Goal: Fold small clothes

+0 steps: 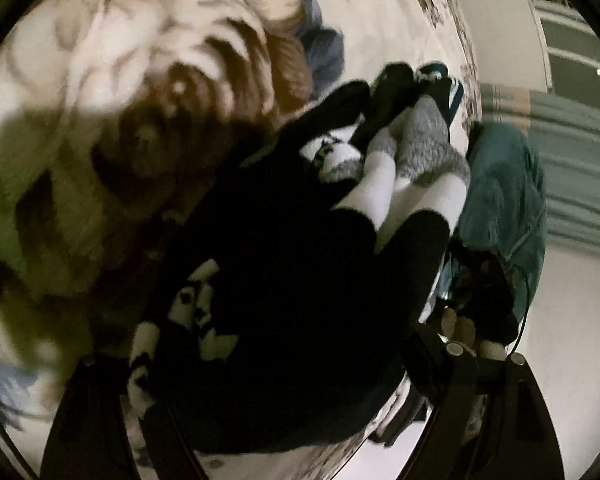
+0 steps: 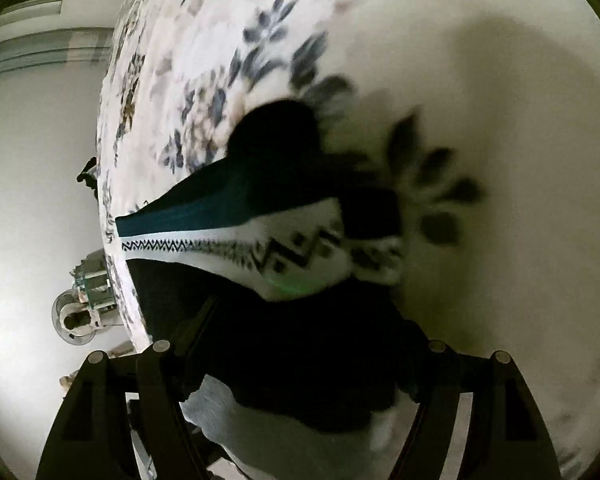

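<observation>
In the left wrist view, the left gripper (image 1: 284, 392) is seen over a pile of small socks (image 1: 380, 168) heaped on a floral bedspread (image 1: 112, 80). Black, grey-and-white and patterned pieces are tangled together in the pile. A large black sock (image 1: 300, 280) is spread between the two dark fingers (image 1: 88, 420), which are held wide apart; no pad is seen pressing on the cloth, so the jaws are taken as released. A teal garment (image 1: 504, 184) is seen just beyond the pile, toward the right edge of the bed. At the lower right, part of the right gripper (image 1: 476, 364) is caught, with a person's fingers (image 1: 456, 328) wrapped around its handle. The picture is blurred, and finer detail of the pile cannot be told.

In the right wrist view, the right gripper (image 2: 300, 392) is pointed down at the same bedspread (image 2: 500, 120). Its fingers (image 2: 160, 400) are spread well apart, and dark cloth lies between them without being clamped. Ahead of them a patterned sock (image 2: 292, 248), white with a black zigzag band and a teal stripe, is laid across the bed, with a black sock (image 2: 284, 132) touching it on the far side. A pale floor (image 2: 32, 200) is seen to the left of the bed.
</observation>
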`<state>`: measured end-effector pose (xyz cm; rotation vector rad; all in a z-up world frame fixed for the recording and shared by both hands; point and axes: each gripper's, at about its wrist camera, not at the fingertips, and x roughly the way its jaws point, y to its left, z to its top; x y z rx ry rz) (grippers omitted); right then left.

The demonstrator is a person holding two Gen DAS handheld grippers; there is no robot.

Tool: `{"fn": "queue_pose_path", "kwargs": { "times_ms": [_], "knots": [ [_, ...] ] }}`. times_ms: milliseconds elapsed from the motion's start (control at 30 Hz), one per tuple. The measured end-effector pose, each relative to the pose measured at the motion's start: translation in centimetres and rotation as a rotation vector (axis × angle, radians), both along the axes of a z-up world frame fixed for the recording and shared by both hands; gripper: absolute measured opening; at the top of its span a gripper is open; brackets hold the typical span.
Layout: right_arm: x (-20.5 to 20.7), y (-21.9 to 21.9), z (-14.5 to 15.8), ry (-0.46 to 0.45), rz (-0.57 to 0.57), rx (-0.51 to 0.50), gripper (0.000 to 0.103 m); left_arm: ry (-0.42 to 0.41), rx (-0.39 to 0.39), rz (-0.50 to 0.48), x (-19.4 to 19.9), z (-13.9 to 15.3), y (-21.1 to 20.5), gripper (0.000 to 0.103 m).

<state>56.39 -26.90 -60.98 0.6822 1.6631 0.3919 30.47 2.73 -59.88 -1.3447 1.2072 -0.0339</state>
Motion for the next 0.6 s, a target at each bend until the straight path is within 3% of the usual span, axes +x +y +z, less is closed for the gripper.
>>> {"fn": "queue_pose_path", "kwargs": {
  "times_ms": [67, 100, 167, 333, 467, 600],
  "knots": [
    [0.0, 0.7, -0.2, -0.021, -0.021, -0.003, 0.073, -0.025, 0.002, 0.044, 0.1, 0.2, -0.4, 0.081],
    [-0.1, 1.0, -0.2, -0.027, -0.027, -0.005, 0.055, -0.042, 0.004, 0.065, 0.3, 0.6, -0.1, 0.078],
    [-0.7, 1.5, -0.3, -0.019, -0.047, -0.009, 0.029, -0.071, 0.008, 0.080, 1.1, 1.6, 0.8, 0.058],
    [-4.7, 1.6, 3.1, -0.058, -0.145, -0.021, 0.022, -0.115, 0.026, -0.007, 3.9, 3.9, 4.6, 0.055],
    [-14.5, 1.9, 7.3, -0.058, -0.195, -0.076, 0.020, -0.111, 0.043, -0.286, 8.3, 5.3, 6.1, 0.055],
    [-23.3, 4.5, 8.5, 0.003, -0.184, -0.155, 0.020, -0.037, 0.087, -0.582, 10.3, 4.5, 3.2, 0.057]
  ]
}}
